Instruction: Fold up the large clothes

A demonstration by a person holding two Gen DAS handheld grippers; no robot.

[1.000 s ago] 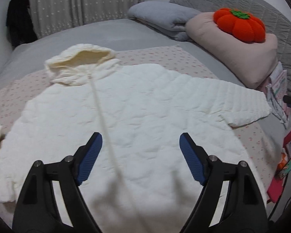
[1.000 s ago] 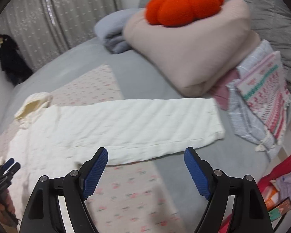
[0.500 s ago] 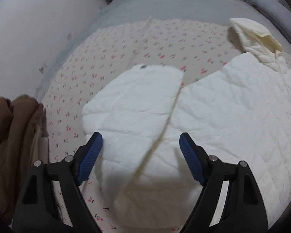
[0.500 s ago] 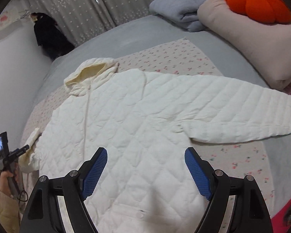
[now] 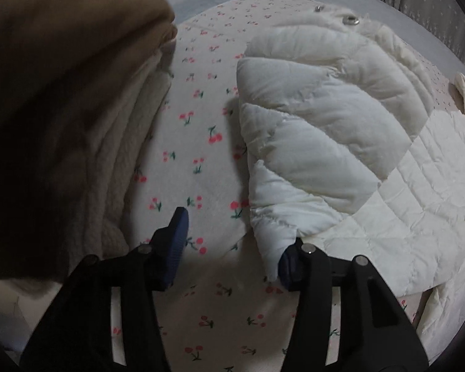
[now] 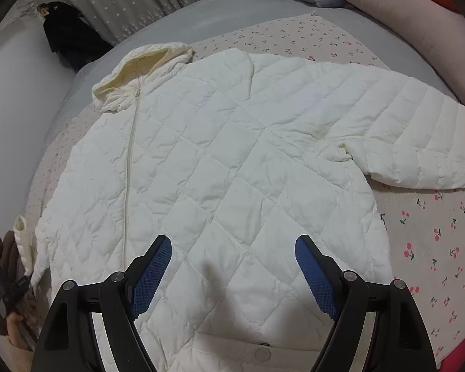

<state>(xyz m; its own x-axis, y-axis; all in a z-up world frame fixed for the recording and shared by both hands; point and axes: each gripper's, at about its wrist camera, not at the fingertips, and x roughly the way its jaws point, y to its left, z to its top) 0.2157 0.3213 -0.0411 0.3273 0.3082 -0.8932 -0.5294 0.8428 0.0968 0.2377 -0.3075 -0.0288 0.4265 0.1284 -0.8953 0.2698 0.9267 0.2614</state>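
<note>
The white quilted jacket [image 6: 220, 167] lies face up on the cherry-print sheet [image 6: 434, 241], hood toward the curtains, right sleeve [image 6: 418, 142] stretched out flat toward the pillows. Within the last second the left gripper [image 5: 232, 241] has swung off the jacket's chest, out over the left sleeve [image 5: 310, 142], and now sits low at that sleeve's cuff end. Its jaws stand wide apart and released: 1 blue pad rests on bare sheet, the other touches or tucks just under the cuff edge, so nothing is clamped yet. A brown garment [image 5: 52, 99] on a pale stack crowds its left side. The right gripper [image 6: 232, 276] has left the right sleeve and hovers over the lower front near the hem, jaws also spread and holding nothing. Judging by this, the sleeve fold is the step in hand and no fold is done; the left pads need to close on the cuff before carrying it across the body
</note>
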